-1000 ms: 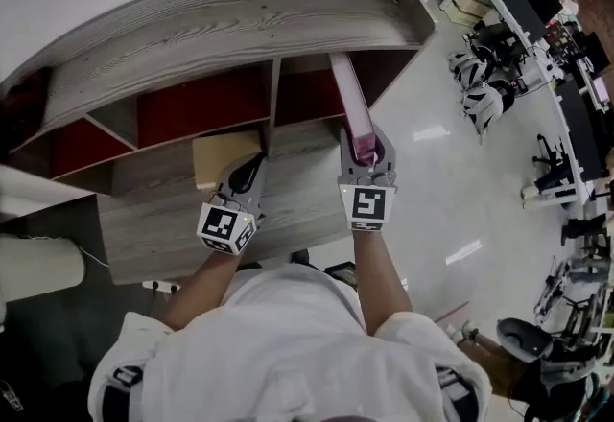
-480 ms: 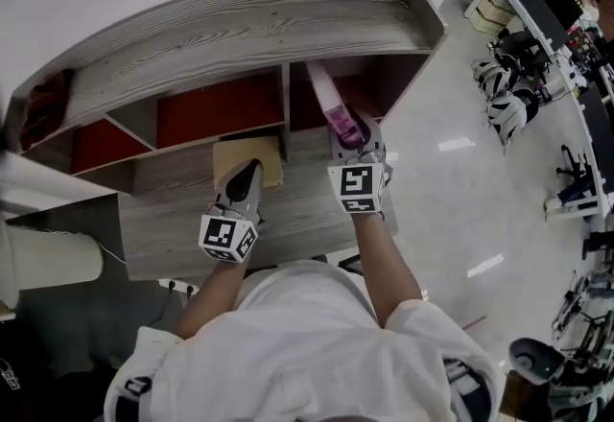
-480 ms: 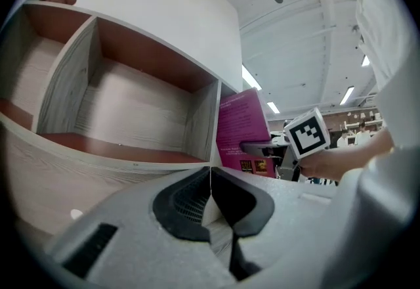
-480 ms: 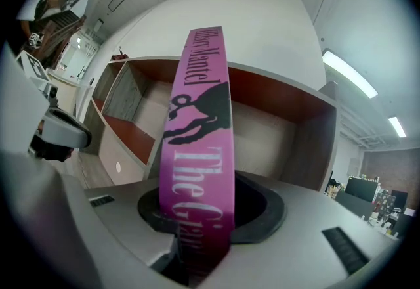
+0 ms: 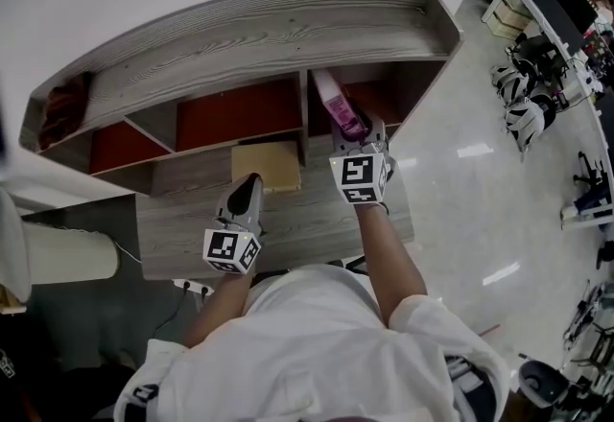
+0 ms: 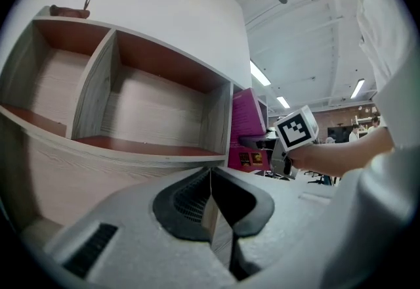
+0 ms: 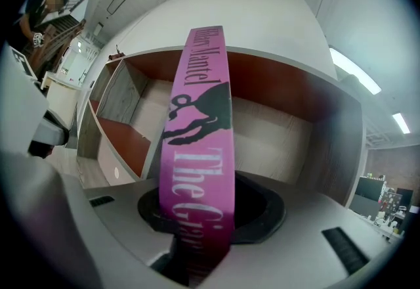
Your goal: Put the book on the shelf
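Observation:
A pink book (image 5: 338,108) stands on edge at the mouth of the right compartment (image 5: 408,89) of the wooden shelf (image 5: 259,32). My right gripper (image 5: 353,134) is shut on its near end. In the right gripper view the book's spine (image 7: 197,150) rises upright from between the jaws of the right gripper (image 7: 197,242), with the compartment's back wall (image 7: 282,133) behind it. My left gripper (image 5: 251,184) hangs over the desk top, just left of a tan book (image 5: 267,166). Seen from its own camera, the left gripper (image 6: 210,179) is shut and holds nothing, and the pink book (image 6: 246,130) shows to its right.
The shelf has two more compartments, middle (image 5: 235,113) and left (image 5: 120,147), both bare. A dark red object (image 5: 65,102) lies at the shelf's top left end. Desks and office chairs (image 5: 528,94) stand on the glossy floor to the right. A power strip (image 5: 192,288) lies below the desk.
My right gripper has carried the pink book further into the mouth of the right compartment. My left gripper has drawn back from the tan book toward the person.

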`<state>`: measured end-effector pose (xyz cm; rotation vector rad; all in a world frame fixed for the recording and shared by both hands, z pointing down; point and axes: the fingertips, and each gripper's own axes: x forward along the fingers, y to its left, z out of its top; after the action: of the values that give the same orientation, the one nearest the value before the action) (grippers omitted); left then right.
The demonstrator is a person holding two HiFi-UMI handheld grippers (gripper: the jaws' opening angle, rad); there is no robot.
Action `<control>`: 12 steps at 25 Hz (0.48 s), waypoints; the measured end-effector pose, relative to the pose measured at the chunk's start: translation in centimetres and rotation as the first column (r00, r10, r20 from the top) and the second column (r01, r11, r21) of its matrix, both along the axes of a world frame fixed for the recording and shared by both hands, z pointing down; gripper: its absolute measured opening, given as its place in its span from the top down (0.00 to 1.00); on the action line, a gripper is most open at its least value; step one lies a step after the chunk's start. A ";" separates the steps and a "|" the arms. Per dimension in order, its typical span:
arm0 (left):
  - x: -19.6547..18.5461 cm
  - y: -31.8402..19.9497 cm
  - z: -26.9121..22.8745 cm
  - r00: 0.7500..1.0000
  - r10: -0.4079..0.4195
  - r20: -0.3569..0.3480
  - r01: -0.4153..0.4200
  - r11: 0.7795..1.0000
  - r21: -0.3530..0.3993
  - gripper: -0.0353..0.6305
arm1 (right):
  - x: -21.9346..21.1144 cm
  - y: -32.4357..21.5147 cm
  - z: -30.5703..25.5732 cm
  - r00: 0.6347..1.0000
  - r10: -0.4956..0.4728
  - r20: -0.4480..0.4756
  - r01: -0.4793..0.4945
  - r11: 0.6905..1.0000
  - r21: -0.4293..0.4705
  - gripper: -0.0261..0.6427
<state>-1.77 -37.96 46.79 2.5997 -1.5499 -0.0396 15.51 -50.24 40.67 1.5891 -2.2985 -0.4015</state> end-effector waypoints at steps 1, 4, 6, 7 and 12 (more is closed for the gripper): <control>-0.3 0.0 0.1 1.000 -0.007 0.000 0.007 1.000 -0.004 0.92 | -0.1 -0.2 0.0 1.000 0.002 -0.003 -0.002 1.000 0.001 0.74; -0.9 0.1 0.3 1.000 -0.019 -0.004 0.019 1.000 -0.011 0.92 | -0.3 -0.7 0.0 1.000 0.008 -0.008 -0.008 1.000 0.001 0.74; -1.0 0.1 0.3 1.000 -0.023 -0.005 0.023 1.000 -0.013 0.92 | -0.3 -1.1 0.0 1.000 0.009 -0.008 -0.009 1.000 0.003 0.74; -1.1 0.0 0.4 1.000 -0.026 -0.005 0.026 1.000 -0.015 0.92 | -0.4 -1.2 0.0 1.000 0.008 -0.009 -0.008 1.000 0.005 0.74; -1.4 -0.1 0.5 0.999 -0.034 -0.002 0.034 0.999 -0.022 0.92 | -0.7 -1.8 0.2 1.000 0.006 -0.021 -0.006 1.000 0.002 0.74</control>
<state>-3.13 -38.09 47.30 2.5564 -1.5842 -0.0288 14.77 -52.08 40.86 1.5849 -2.2783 -0.4172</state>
